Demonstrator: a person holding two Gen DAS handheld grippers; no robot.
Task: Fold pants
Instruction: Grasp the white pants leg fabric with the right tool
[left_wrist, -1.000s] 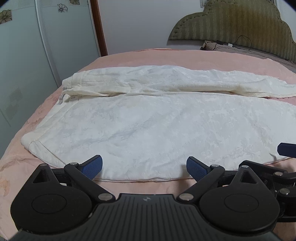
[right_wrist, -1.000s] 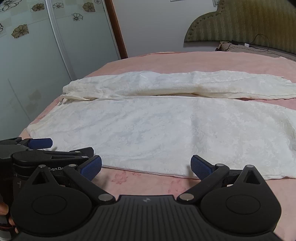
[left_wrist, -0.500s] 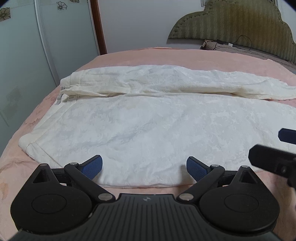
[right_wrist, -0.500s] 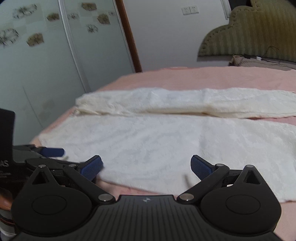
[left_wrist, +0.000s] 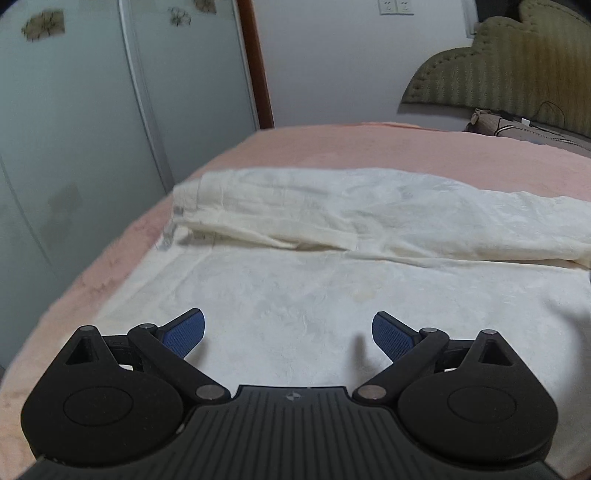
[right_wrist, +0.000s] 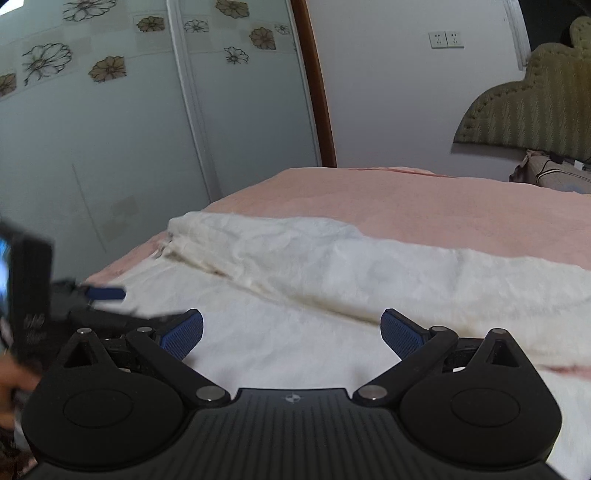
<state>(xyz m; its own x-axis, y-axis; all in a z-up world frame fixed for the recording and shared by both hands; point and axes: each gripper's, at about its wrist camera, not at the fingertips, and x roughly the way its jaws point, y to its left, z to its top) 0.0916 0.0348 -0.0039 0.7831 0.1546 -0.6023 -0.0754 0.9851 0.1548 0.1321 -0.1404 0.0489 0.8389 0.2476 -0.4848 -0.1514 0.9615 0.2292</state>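
Cream-white pants (left_wrist: 332, 273) lie spread on a pink bed, one leg flat in front and the other leg (left_wrist: 369, 210) bunched behind it. My left gripper (left_wrist: 288, 334) hangs open just above the flat near leg, nothing between its blue pads (left_wrist: 184, 332). In the right wrist view the same pants (right_wrist: 332, 280) fill the lower half, and my right gripper (right_wrist: 291, 334) is open low over the near leg. The left gripper (right_wrist: 99, 295) shows at the left edge of that view, held by a hand (right_wrist: 11, 384).
The pink bedspread (left_wrist: 369, 147) reaches back to a padded olive headboard (left_wrist: 509, 74) with a pillow and cable at the right. Frosted wardrobe doors (right_wrist: 110, 147) with flower prints stand left of the bed. The bed's left edge (left_wrist: 92, 277) drops off near the waistband.
Both grippers have moved forward and down over the near leg toward the waistband end. The views tilted up, showing more wardrobe and wall. Both stayed open.
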